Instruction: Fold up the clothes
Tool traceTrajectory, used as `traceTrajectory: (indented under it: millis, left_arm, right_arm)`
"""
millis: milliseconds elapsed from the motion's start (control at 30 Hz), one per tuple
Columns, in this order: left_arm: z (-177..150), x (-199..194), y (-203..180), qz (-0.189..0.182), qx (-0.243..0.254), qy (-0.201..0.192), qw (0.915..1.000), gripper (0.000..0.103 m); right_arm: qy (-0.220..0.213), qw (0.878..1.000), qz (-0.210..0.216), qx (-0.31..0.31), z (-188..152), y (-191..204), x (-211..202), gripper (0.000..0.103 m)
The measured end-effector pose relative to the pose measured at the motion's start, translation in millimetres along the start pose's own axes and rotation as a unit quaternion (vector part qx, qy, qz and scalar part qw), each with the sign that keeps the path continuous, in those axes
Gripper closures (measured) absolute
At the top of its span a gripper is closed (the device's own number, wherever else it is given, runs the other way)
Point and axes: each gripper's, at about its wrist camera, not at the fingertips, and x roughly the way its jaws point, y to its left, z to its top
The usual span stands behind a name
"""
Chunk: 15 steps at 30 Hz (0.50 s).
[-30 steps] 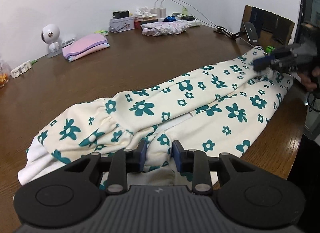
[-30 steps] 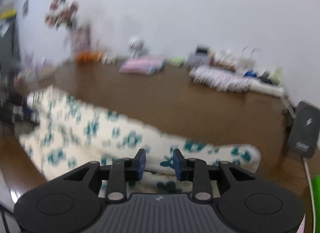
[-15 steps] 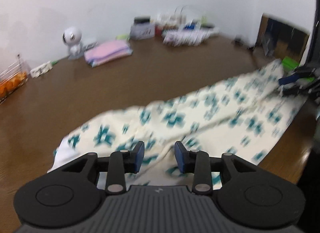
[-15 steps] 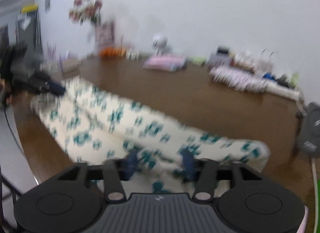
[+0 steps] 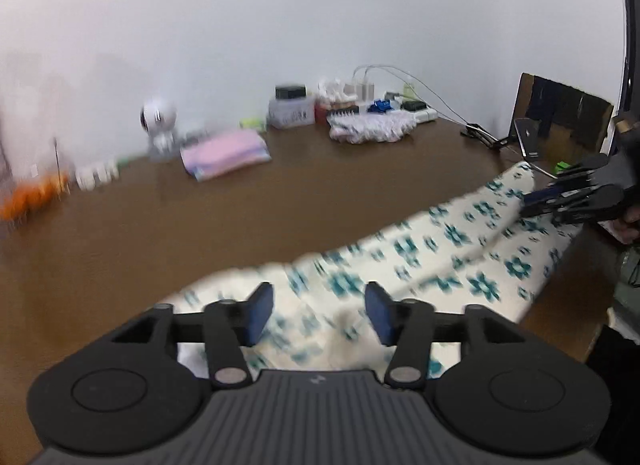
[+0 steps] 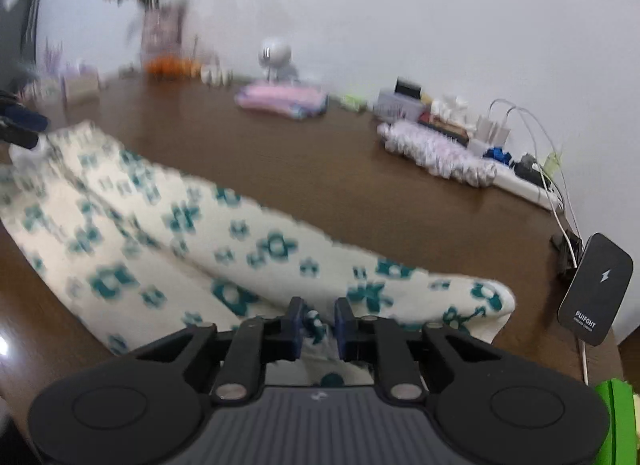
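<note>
A cream garment with teal flowers lies stretched along the near edge of the brown table. My left gripper hovers over one end of it, open, its blue pads wide apart with nothing between them. At the other end, my right gripper is shut on a fold of the garment. The left wrist view shows the right gripper at the far right on the cloth's end. In the right wrist view the left gripper sits at the far left edge.
A folded pink cloth, a round white camera, a pale bundled garment, boxes and a power strip with cables line the wall. A black charger stand stands at the right table end, near a cardboard box.
My left gripper let go of the garment, opened wide and rose above it. My right gripper's fingers opened half a second ago and have now shut on the cloth.
</note>
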Motion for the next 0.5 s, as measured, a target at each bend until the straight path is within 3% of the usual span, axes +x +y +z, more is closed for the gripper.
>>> traceTrajectory:
  millis: [167, 233, 300, 500]
  left_arm:
    - [18, 66, 55, 0.003, -0.008, 0.071, 0.9974, 0.05]
    - [15, 90, 70, 0.0, -0.015, 0.101, 0.9948, 0.057]
    - [7, 99, 76, -0.005, -0.016, 0.112, 0.9935, 0.059]
    - [-17, 55, 31, 0.035, -0.045, 0.125, 0.9905, 0.069]
  right_arm:
    - [0.014, 0.995, 0.055, 0.087, -7, -8, -26, 0.085]
    - [0.032, 0.992, 0.068, 0.099, -16, -2, -26, 0.085]
    - [0.049, 0.993, 0.052, 0.095, -21, 6, -17, 0.09]
    - [0.047, 0.996, 0.001, 0.08, 7, 4, 24, 0.091]
